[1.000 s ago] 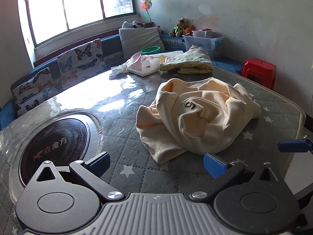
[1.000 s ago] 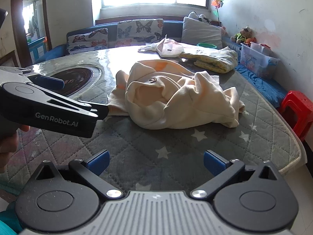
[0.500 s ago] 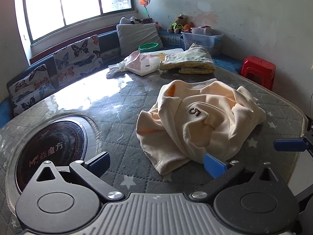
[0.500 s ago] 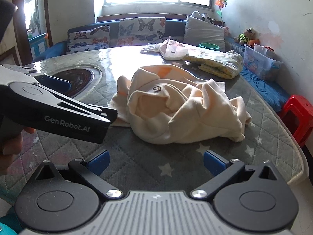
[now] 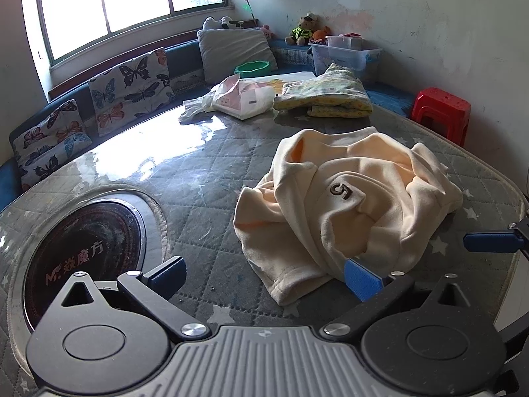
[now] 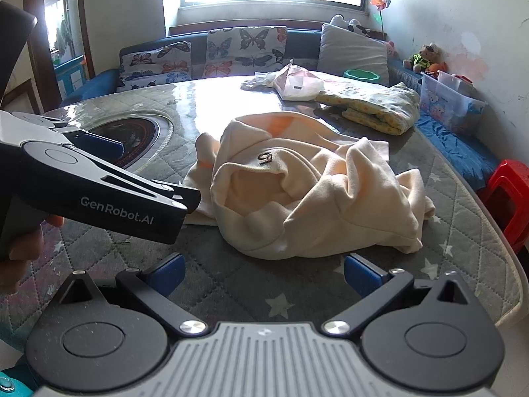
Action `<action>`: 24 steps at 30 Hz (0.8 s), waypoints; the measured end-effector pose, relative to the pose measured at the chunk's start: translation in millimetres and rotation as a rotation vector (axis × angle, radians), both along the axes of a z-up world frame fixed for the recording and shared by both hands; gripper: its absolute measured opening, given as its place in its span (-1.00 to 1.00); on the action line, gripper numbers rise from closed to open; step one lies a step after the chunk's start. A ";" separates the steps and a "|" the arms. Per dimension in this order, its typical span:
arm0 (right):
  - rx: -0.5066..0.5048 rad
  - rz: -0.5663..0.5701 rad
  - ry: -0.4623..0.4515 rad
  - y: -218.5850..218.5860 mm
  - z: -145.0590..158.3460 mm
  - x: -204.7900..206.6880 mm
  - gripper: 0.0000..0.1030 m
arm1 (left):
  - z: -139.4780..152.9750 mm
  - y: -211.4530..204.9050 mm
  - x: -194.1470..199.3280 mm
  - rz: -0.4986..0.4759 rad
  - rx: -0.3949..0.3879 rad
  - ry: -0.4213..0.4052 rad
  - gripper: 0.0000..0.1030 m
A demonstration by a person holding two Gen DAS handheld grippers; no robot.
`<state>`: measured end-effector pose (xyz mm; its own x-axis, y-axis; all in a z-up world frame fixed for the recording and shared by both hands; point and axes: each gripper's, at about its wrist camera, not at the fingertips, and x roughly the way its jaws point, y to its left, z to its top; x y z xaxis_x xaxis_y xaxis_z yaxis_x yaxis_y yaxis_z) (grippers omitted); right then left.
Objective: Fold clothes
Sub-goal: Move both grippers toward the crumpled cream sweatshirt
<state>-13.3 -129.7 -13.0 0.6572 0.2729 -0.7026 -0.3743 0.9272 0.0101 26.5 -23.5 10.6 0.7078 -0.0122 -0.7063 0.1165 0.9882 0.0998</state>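
Crumpled cream fleece garment point(image 5: 350, 211) on grey quilted star-print table cover point(image 5: 205, 178). Left gripper point(image 5: 264, 273) spread wide, nothing grasped, at garment's 7 o'clock; right gripper point(image 6: 264, 269) likewise, at 6 o'clock.

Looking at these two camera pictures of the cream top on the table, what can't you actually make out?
- Cream top: crumpled in both views; its folds hide the sleeves and underside.
- Table: near edge hidden in both views by each gripper's own body.
- Cooktop: partly covered by the left gripper in the right wrist view.
- Plastic bin: contents too small to tell.
- Window glare washes out the outside.
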 end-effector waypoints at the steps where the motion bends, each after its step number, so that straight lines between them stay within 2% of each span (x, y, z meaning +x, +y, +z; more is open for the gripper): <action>1: -0.003 0.002 0.002 0.5 -0.5 1.0 1.00 | 0.0 0.5 1.1 0.000 -0.002 0.003 1.00; 24: 0.005 0.022 -0.002 -5.1 4.5 22.8 1.00 | -1.2 2.7 26.2 0.011 -0.005 0.039 1.00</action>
